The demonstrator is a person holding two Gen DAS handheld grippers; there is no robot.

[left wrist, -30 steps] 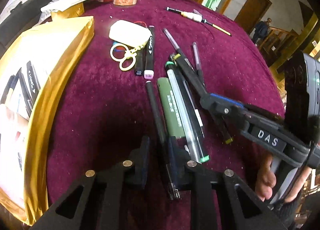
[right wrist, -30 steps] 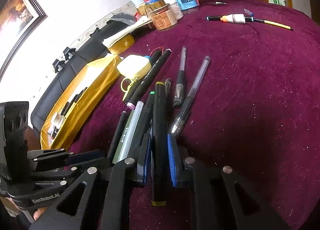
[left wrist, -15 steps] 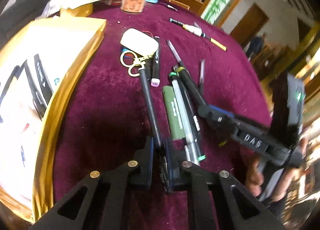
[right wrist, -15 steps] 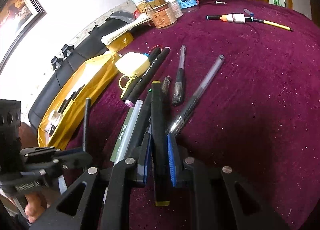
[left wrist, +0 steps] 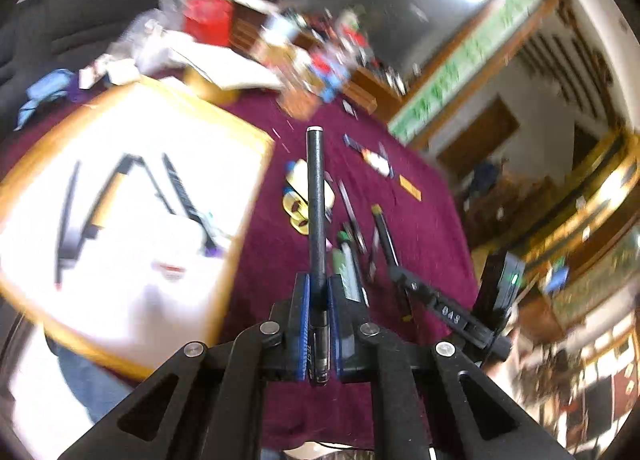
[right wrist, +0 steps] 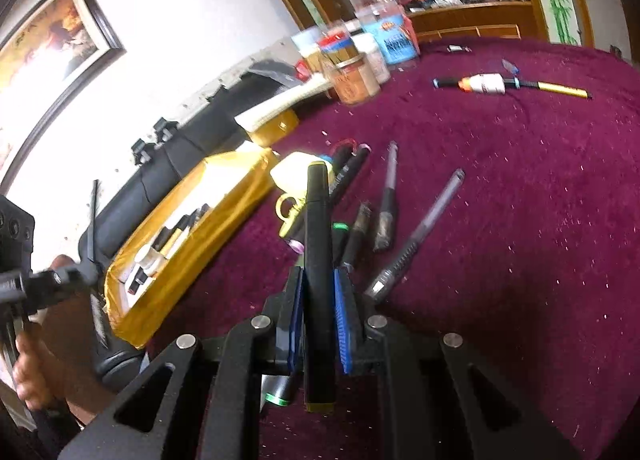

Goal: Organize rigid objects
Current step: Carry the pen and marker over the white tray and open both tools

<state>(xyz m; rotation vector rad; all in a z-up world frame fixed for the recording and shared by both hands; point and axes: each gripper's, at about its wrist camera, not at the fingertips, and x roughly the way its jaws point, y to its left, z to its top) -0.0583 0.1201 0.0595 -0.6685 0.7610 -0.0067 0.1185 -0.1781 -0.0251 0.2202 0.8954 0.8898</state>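
We find the left gripper (left wrist: 318,296) clamped on a slim black pen (left wrist: 316,196), which has risen clear of the maroon cloth (left wrist: 424,244) since a second ago and now hangs near the gold-rimmed box (left wrist: 244,220). The right gripper (right wrist: 319,300) is closed on a thick black marker (right wrist: 317,228), likewise lifted from the pen cluster (right wrist: 384,220). We judge both items ready for transfer to the box.

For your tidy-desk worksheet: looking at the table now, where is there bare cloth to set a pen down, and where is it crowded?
Bare maroon cloth lies right of the clear pen, below the yellow-tipped pen. A narrower strip runs between the gold box and the pen cluster. Crowded: the pens beside the yellow scissors, and the jars at the far edge.
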